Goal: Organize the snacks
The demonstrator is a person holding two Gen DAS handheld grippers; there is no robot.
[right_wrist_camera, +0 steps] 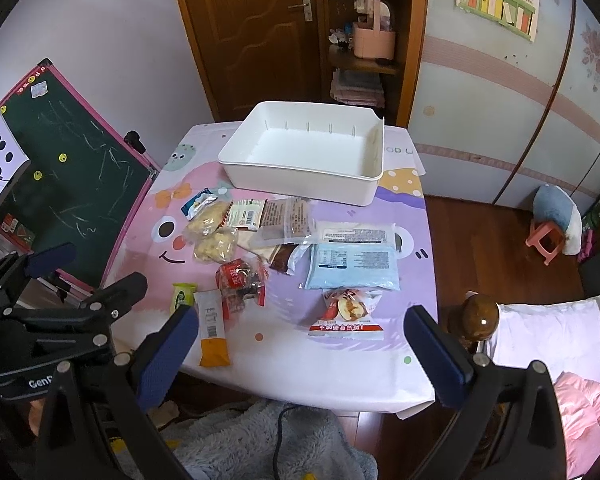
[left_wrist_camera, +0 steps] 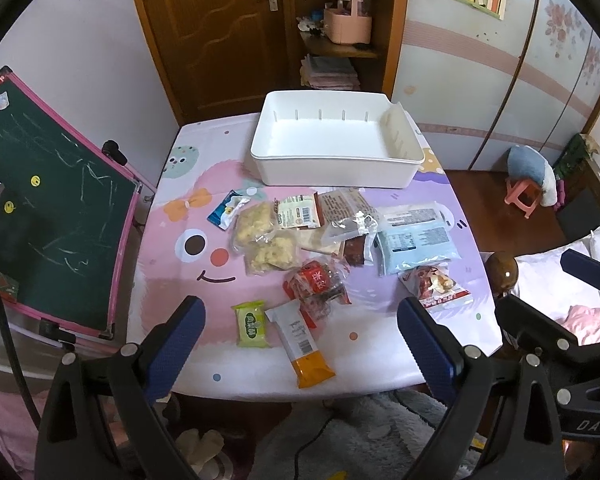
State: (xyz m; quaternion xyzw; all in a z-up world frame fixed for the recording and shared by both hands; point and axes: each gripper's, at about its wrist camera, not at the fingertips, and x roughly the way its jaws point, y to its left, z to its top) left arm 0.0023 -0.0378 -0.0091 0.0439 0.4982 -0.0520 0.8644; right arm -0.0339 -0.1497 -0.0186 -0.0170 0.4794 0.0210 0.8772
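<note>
Several snack packets lie on a cartoon-print table [left_wrist_camera: 172,280] [right_wrist_camera: 340,368]. Nearest are a green packet [left_wrist_camera: 252,324] [right_wrist_camera: 183,297] and a white-and-orange bar [left_wrist_camera: 302,344] [right_wrist_camera: 213,332]. A red wrapped snack [left_wrist_camera: 316,284] [right_wrist_camera: 242,280], two yellow puff bags [left_wrist_camera: 264,240] [right_wrist_camera: 214,236], a light blue bag [left_wrist_camera: 416,248] [right_wrist_camera: 354,266] and a red-and-white bag [left_wrist_camera: 436,286] [right_wrist_camera: 350,312] lie further in. An empty white bin [left_wrist_camera: 336,168] [right_wrist_camera: 300,184] stands at the far edge. My left gripper [left_wrist_camera: 300,332] hovers open above the near edge. My right gripper [right_wrist_camera: 300,340] is open too, holding nothing.
A pink-framed chalkboard [left_wrist_camera: 52,208] [right_wrist_camera: 76,172] leans left of the table. A wooden bedpost knob [left_wrist_camera: 502,270] [right_wrist_camera: 480,316] and pink bedding [right_wrist_camera: 572,400] sit at the right. A brown door and shelf stand behind. A pink stool [right_wrist_camera: 544,240] is on the floor.
</note>
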